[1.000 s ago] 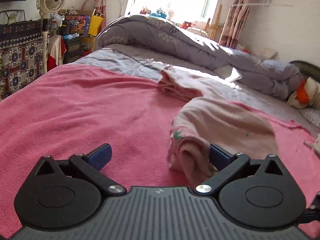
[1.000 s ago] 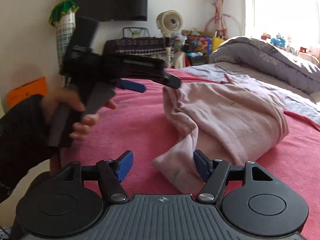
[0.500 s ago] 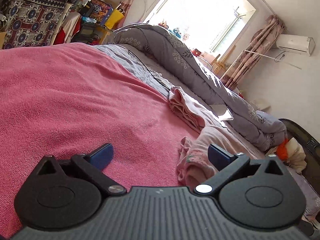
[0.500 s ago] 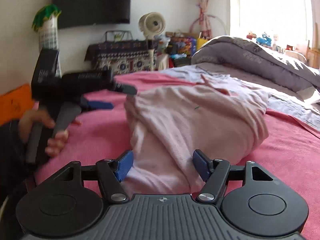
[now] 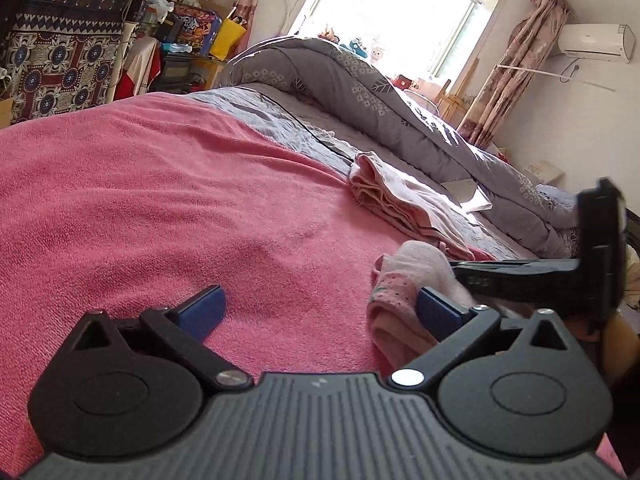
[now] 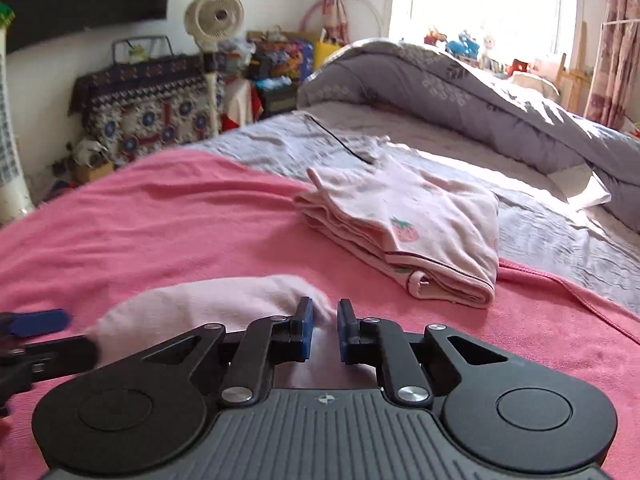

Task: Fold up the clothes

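Observation:
A pale pink garment (image 6: pixel 208 304) lies bunched on the pink blanket (image 6: pixel 160 224). My right gripper (image 6: pixel 325 330) is shut on its edge, cloth pinched between the blue pads. In the left wrist view the same garment (image 5: pixel 404 280) sits by the right finger (image 5: pixel 438 307) of my left gripper (image 5: pixel 320 306), which is open and empty, its jaws wide apart over the blanket (image 5: pixel 160 208). The right gripper's body (image 5: pixel 560 272) shows at the right there. A folded pink strawberry-print garment (image 6: pixel 404 224) lies further back, also in the left wrist view (image 5: pixel 400 196).
A grey quilt (image 6: pixel 480 96) is heaped along the far side of the bed, over a grey sheet (image 6: pixel 560 232). A patterned cabinet (image 6: pixel 148 108), a fan (image 6: pixel 214 16) and clutter stand beyond the bed's far left end.
My right gripper has closed on the pink garment, which now lies lower and more bunched. The left gripper has stayed open and tilted toward the bed.

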`<state>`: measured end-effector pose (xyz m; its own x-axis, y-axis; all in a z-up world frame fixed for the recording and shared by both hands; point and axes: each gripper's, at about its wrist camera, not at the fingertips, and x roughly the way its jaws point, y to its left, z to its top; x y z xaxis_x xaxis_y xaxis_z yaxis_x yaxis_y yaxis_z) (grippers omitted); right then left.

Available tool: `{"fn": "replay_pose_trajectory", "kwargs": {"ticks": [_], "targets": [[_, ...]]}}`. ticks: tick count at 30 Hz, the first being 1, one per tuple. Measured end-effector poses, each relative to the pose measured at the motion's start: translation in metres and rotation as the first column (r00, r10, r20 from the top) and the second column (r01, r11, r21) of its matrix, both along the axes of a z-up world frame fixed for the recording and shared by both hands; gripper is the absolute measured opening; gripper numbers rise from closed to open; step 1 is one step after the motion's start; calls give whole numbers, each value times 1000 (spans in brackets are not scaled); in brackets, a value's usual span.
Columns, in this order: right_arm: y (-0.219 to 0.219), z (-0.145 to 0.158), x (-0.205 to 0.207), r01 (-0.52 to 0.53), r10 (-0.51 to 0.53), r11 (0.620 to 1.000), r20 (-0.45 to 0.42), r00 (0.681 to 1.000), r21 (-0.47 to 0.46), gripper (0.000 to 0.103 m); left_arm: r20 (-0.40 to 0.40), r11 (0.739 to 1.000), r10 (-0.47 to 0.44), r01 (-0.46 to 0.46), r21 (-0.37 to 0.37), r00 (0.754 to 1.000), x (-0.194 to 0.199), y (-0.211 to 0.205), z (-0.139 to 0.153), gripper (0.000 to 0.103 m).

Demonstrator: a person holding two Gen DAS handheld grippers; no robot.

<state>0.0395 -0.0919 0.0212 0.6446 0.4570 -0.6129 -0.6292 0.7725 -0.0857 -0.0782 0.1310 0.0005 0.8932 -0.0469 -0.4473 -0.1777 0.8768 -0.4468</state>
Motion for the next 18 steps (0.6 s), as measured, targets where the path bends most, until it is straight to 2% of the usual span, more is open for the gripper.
{"fn": "replay_pose_trajectory", "kwargs": {"ticks": [4, 5, 7, 9, 11, 12, 14, 16, 18], "targets": [[22, -6, 45, 110, -111, 994, -20, 994, -24, 12, 16, 1000, -1, 1, -18, 1000, -2, 3, -1, 103], [27, -7, 56, 138, -138, 990, -25, 990, -31, 15, 16, 1000, -1, 2, -19, 1000, -2, 3, -1, 103], [15, -1, 51, 155, -154, 987, -22, 988, 43, 22, 16, 1000, -1, 1, -18, 1000, -2, 3, -1, 103], [-4, 7, 36, 141, -140, 979, -17, 990, 148, 27, 15, 1000, 0, 1, -17, 1000, -2, 3, -2, 103], [-18, 13, 17, 62, -61, 967, -12, 998, 247, 27, 15, 1000, 0, 1, -16, 1000, -2, 3, -1, 103], [-20, 15, 9, 12, -10, 963, -9, 1000, 268, 30, 14, 1000, -1, 1, -16, 1000, -2, 3, -1, 103], [-9, 7, 0, -78, 82, 974, -12, 997, 213, 34, 13, 1000, -1, 1, -16, 1000, -2, 3, -1, 103], [3, -9, -4, -95, 90, 981, 36, 995, 171, 36, 14, 1000, -2, 2, -19, 1000, -2, 3, -1, 103], [3, -3, -3, -89, 85, 980, 26, 996, 179, 36, 18, 1000, -3, 3, -25, 1000, -2, 4, -2, 103]]}}
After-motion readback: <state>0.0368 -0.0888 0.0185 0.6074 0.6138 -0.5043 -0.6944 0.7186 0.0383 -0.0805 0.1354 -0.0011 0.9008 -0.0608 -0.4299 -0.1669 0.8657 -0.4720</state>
